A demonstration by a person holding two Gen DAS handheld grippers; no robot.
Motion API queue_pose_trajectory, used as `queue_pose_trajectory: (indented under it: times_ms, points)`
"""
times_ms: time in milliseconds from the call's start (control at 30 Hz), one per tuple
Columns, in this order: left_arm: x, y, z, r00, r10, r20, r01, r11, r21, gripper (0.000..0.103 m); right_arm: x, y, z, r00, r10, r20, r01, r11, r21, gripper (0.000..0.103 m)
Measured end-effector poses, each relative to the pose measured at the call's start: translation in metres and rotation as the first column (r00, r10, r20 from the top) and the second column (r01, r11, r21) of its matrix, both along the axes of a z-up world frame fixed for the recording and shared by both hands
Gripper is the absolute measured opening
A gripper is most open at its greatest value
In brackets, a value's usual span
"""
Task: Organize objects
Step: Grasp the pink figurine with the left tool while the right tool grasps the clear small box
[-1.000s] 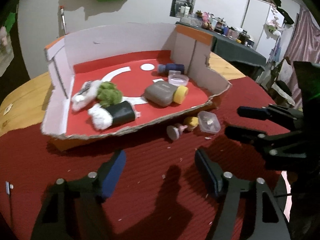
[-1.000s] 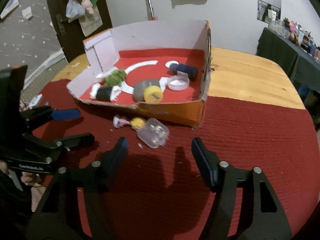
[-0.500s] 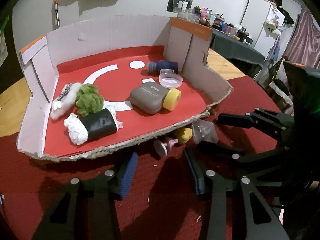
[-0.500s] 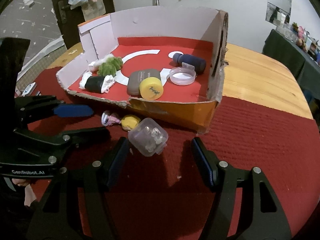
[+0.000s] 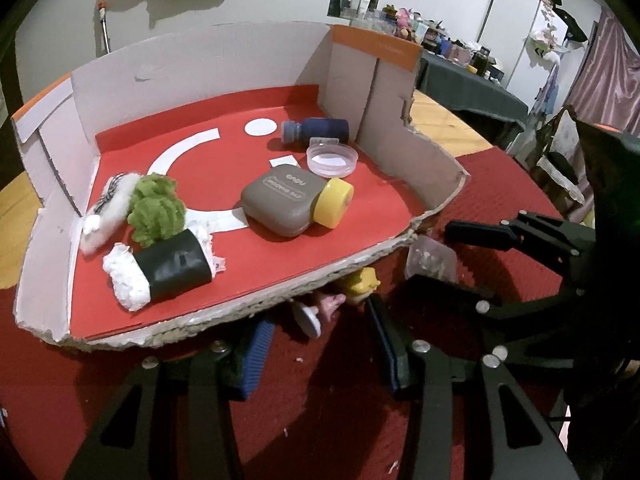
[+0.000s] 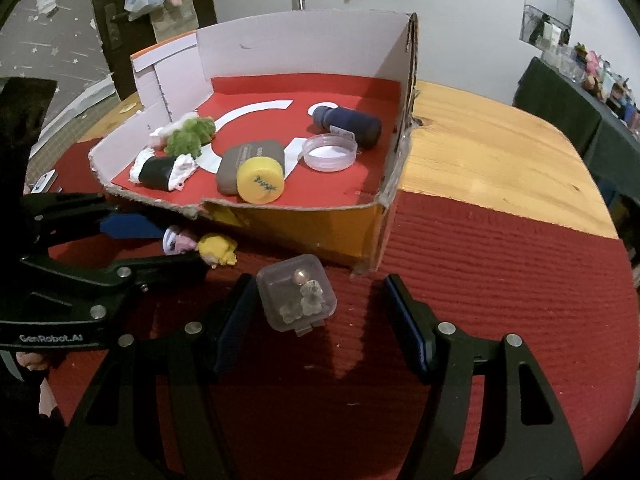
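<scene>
A small figure with a yellow head and pink body (image 5: 344, 294) (image 6: 204, 246) lies on the red mat just in front of the cardboard box (image 5: 240, 312) (image 6: 340, 236). My left gripper (image 5: 320, 340) is open, its fingers on either side of the figure, touching nothing I can see. A clear plastic case (image 6: 296, 292) (image 5: 430, 260) with small trinkets sits on the mat. My right gripper (image 6: 320, 320) is open around it, the left pad close to the case.
Inside the box lie a sushi-roll plush (image 5: 160, 272), a green plush (image 5: 156, 208), a grey case with a yellow cap (image 5: 296, 200), a clear lid (image 5: 332, 158) and a dark blue bottle (image 5: 316, 130). Bare wooden table (image 6: 500, 152) lies right of the box.
Both grippers moved forward toward the box. The left now brackets the yellow figure and the right brackets the clear case. Both stayed open.
</scene>
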State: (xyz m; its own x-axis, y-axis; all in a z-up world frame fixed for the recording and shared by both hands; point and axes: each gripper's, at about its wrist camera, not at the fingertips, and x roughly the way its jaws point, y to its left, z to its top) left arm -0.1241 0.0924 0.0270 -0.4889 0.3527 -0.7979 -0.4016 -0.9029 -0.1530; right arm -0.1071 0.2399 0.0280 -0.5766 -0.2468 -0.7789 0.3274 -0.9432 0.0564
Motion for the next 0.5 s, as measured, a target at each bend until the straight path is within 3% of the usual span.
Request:
queue_pose_trajectory:
  times_ms: [200, 300, 433, 500]
  points:
    - [-0.003, -0.001, -0.001, 0.999, 0.028, 0.046, -0.032, 0.996, 0.084, 0.057, 0.001, -0.003, -0.002, 1.0, 0.015, -0.005, -0.015, 1.0, 0.003, 0.062]
    - [-0.002, 0.008, -0.001, 0.997, 0.062, 0.038, -0.065, 0.995, 0.076, 0.058, 0.004, -0.003, -0.002, 1.0, 0.026, -0.009, -0.026, 1.0, 0.01, 0.061]
    - [0.003, 0.023, -0.002, 0.998, 0.064, 0.002, -0.064, 0.997, 0.042, 0.058, 0.009, -0.008, -0.003, 0.998, 0.049, -0.025, -0.048, 0.998, 0.044, 0.051]
    - [0.004, 0.021, -0.002, 0.998, 0.058, 0.002, -0.058, 0.997, 0.049, 0.05, 0.012, -0.009, -0.003, 0.998, 0.059, -0.029, -0.058, 0.997, 0.048, 0.047]
